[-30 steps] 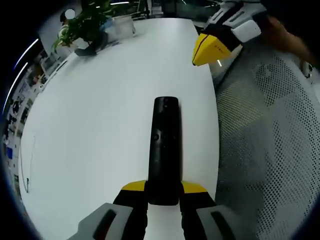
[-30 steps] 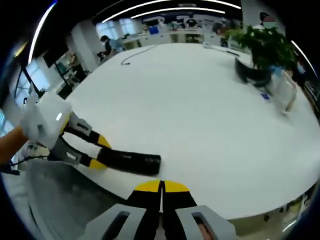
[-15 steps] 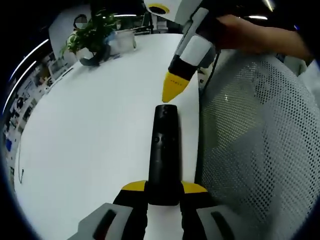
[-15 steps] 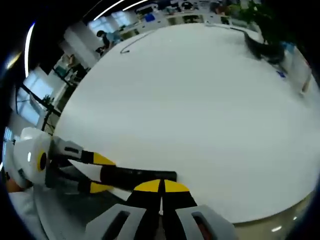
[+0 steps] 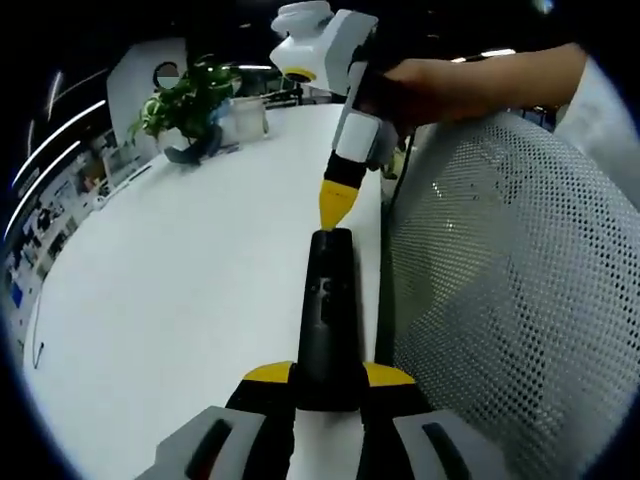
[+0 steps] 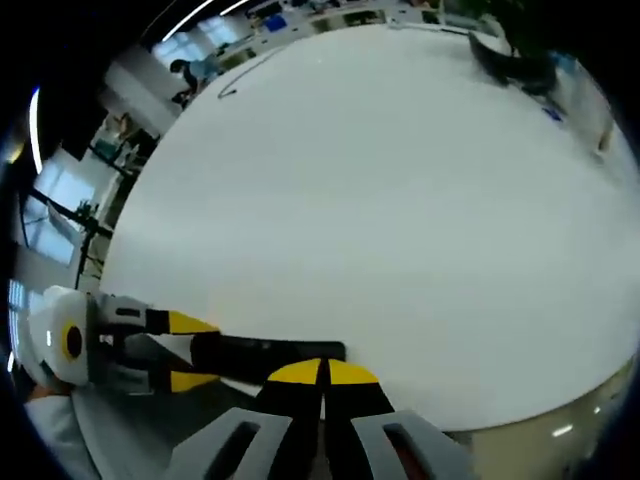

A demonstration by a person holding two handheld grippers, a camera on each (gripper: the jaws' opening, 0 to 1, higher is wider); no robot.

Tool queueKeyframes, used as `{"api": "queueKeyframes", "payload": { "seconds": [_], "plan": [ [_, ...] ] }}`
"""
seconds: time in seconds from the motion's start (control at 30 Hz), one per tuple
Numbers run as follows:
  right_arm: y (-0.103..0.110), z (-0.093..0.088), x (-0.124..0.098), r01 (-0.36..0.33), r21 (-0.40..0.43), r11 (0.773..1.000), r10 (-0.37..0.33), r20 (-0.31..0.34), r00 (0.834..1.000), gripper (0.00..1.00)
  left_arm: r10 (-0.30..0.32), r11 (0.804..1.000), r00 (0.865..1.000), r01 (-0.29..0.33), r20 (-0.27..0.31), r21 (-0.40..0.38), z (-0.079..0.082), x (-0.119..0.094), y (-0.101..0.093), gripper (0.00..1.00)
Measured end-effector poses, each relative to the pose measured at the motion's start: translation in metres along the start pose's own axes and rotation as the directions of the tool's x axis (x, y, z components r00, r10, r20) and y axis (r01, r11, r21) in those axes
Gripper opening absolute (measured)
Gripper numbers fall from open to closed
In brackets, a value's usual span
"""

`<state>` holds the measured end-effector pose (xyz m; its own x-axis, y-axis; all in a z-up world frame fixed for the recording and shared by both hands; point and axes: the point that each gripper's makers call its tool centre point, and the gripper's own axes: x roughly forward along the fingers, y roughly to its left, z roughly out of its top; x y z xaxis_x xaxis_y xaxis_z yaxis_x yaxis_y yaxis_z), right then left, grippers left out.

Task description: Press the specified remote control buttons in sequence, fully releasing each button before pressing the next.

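— Where's the remote?
— The left tool (image 5: 325, 385) clamps the remote (image 5: 327, 310); the right tool (image 5: 337, 203), jaws together, touches its 12 o'clock end above the table (image 5: 180, 270).
— Anything nearby?
— A mesh chair (image 5: 490, 300) at 3 o'clock, a plant (image 5: 188, 100) at 11.

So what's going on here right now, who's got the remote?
The left gripper is clamped on the near end of a black remote control, holding it out over the white table. The right gripper, jaws closed to a yellow point, is at the remote's far end, at or just above the top buttons; contact can't be confirmed. A mesh chair sits beside the table.
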<state>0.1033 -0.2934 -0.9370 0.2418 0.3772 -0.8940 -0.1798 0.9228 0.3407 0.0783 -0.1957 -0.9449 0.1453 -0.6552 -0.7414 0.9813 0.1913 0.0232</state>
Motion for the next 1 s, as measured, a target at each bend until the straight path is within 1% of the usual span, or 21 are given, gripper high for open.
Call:
{"api": "queueKeyframes", "payload": {
  "seconds": [0.1,0.2,0.3,0.37,0.47,0.53,0.7,0.87,1.0],
  "plan": [
    [-0.001,0.0005,0.0,0.002,0.003,1.0,-0.002,0.003,1.0,0.0,-0.015,1.0,1.0,0.015,0.024,0.009,0.0002,0.0006,0.0008,0.24],
    [-0.0018,0.0003,0.0001,-0.002,0.02,1.0,0.002,0.006,1.0,0.0,-0.022,1.0,0.999,0.021,0.032,0.016,0.0015,0.0011,0.0008,0.24],
    [-0.0015,0.0,0.0,0.0,0.019,1.0,0.0,0.003,1.0,0.0,-0.017,1.0,0.999,0.017,0.035,0.003,0.0031,0.0025,0.0018,0.25],
    [-0.0014,0.0001,0.0001,0.003,0.013,1.0,-0.003,0.004,1.0,0.0,-0.016,1.0,0.999,0.016,0.04,0.002,0.004,0.0034,0.0024,0.25],
    [-0.0005,0.0005,0.0006,0.014,-0.023,1.0,-0.014,0.005,1.0,0.0,-0.016,1.0,0.999,0.016,0.05,-0.008,0.0055,0.0048,0.0033,0.25],
    [0.0,0.0002,0.0004,0.024,-0.046,0.999,-0.023,0.007,1.0,0.0,-0.018,1.0,0.999,0.019,0.049,-0.01,0.006,0.005,0.0031,0.25],
    [-0.0015,0.0006,0.0004,0.033,-0.066,0.997,-0.032,0.009,0.999,0.0,-0.017,1.0,0.999,0.017,0.047,-0.003,0.0065,0.0055,0.0031,0.25],
    [-0.0013,0.0004,-0.001,0.029,-0.055,0.998,-0.028,0.014,0.999,0.0,-0.016,1.0,0.999,0.017,0.037,-0.024,0.0054,0.0046,0.0038,0.25],
    [-0.003,0.0011,-0.001,0.016,-0.021,1.0,-0.016,0.015,1.0,0.0,-0.015,1.0,0.999,0.016,0.032,-0.027,0.0031,0.0034,0.0043,0.25]
  ]
}}
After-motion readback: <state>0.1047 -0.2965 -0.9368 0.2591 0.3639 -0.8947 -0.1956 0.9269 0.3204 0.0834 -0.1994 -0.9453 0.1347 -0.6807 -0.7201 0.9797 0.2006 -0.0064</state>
